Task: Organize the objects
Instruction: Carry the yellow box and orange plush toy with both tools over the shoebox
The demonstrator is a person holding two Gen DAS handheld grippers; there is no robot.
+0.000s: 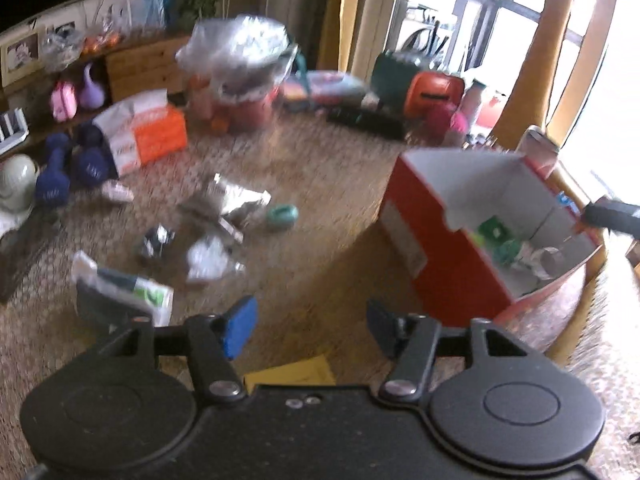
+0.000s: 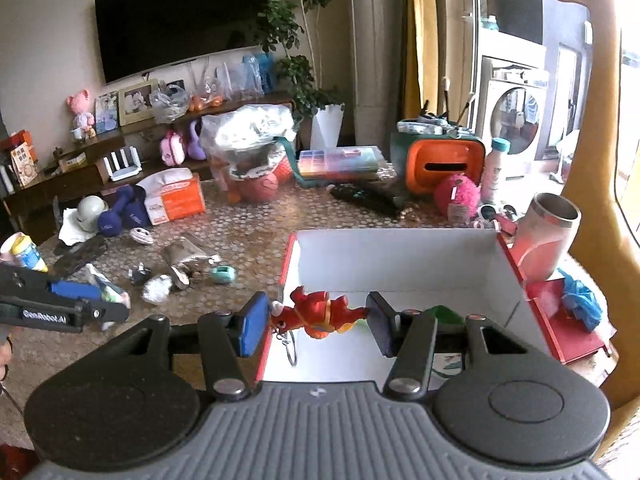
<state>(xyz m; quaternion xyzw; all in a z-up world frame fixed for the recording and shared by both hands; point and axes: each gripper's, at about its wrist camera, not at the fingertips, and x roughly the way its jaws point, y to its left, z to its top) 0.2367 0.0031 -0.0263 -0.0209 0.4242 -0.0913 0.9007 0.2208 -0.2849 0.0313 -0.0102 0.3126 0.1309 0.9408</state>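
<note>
At the far left of the right wrist view, the left gripper (image 2: 90, 300) is being seen side-on above the tabletop (image 2: 248, 236); in its own blurred view the left gripper (image 1: 310, 326) is being held with its jaws apart and nothing between them. In the left half of that view, blue dumbbells (image 1: 60, 172) are lying at the left edge, an orange and white pack (image 1: 144, 134) is sitting just beside them, and crumpled silvery wrappers (image 1: 224, 200) are being left scattered near the middle, with a small teal object (image 1: 282, 216) just to their right. A yellow paper (image 1: 292, 372) is showing just beneath the jaws.

Towards the centre of the right wrist view, the right gripper (image 2: 318, 322) is being held with its jaws apart, and a red figurine (image 2: 320, 314) is being framed between them, over the left wall of the red box (image 2: 400, 256); its snout is touching the blue pad (image 2: 252, 330), while whether its tail is meeting the other pad cannot be told. A key ring is hanging below it. Further right, a pink plush ball (image 2: 456, 196) is resting behind the box, and a tilted steel tumbler (image 2: 548, 228) is standing near the box's right corner.
</note>
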